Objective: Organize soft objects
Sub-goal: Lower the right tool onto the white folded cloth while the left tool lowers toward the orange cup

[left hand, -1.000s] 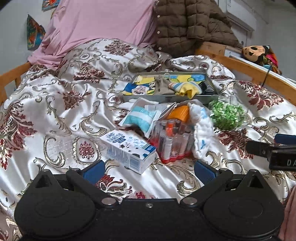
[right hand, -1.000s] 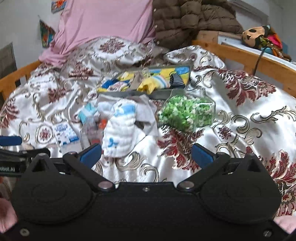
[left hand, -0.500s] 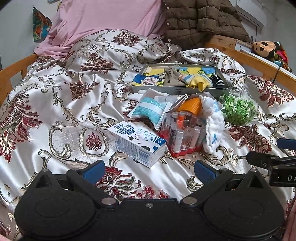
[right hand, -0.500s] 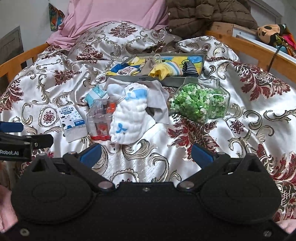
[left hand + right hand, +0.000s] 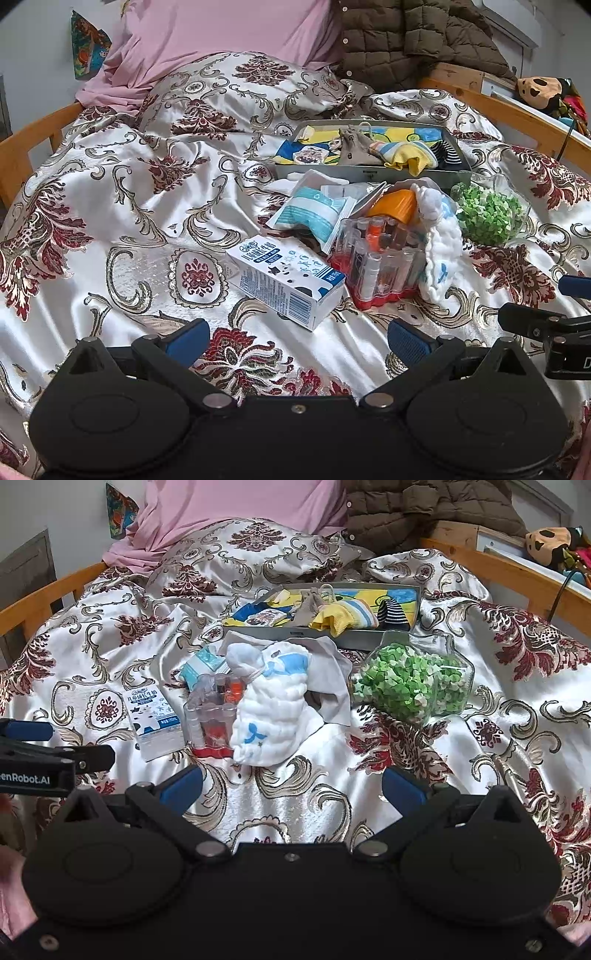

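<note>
Both wrist cameras sit low over the bed [image 5: 110,206], facing the headboard end. The left one stands near the milk carton [image 5: 286,280]; the right one (further right) faces the white cloth [image 5: 273,716]. Both share the tray [image 5: 354,637].

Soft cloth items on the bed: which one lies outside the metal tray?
The white quilted cloth with blue trim, draped against the clear tube pack. The yellow striped sock and the dark striped sock lie inside the metal tray.
</note>
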Tool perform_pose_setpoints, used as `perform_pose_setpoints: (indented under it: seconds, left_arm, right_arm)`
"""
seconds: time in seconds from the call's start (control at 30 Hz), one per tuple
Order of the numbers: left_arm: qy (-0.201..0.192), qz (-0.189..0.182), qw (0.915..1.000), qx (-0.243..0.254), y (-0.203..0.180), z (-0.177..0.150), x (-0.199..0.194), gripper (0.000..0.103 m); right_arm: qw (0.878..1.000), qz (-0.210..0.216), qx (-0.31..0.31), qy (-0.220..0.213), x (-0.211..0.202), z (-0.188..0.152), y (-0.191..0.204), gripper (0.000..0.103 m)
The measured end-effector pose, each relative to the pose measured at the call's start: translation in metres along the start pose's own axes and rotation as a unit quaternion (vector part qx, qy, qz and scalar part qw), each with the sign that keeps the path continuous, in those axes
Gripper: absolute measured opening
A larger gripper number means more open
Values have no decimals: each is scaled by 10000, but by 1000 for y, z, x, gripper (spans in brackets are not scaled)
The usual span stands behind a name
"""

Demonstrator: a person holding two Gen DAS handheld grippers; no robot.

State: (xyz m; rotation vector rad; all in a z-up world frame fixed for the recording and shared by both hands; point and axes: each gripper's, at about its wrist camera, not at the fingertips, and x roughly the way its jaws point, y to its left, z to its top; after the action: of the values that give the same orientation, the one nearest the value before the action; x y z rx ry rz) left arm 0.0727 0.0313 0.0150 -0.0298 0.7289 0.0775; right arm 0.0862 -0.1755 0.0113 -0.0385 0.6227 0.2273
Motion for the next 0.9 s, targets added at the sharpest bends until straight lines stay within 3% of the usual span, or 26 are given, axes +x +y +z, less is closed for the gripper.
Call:
perform_pose_setpoints:
  seconds: [0.47,0.9]
  left_arm:
    - [6,39,10000,-24,1,3,3,102]
    - [-387,12,9991,-186,5,17,6,102]
  right_arm:
    - [9999,123,68,-84,1,1,-1,102]
    - [9988,283,189,-342,5,8,-4,102]
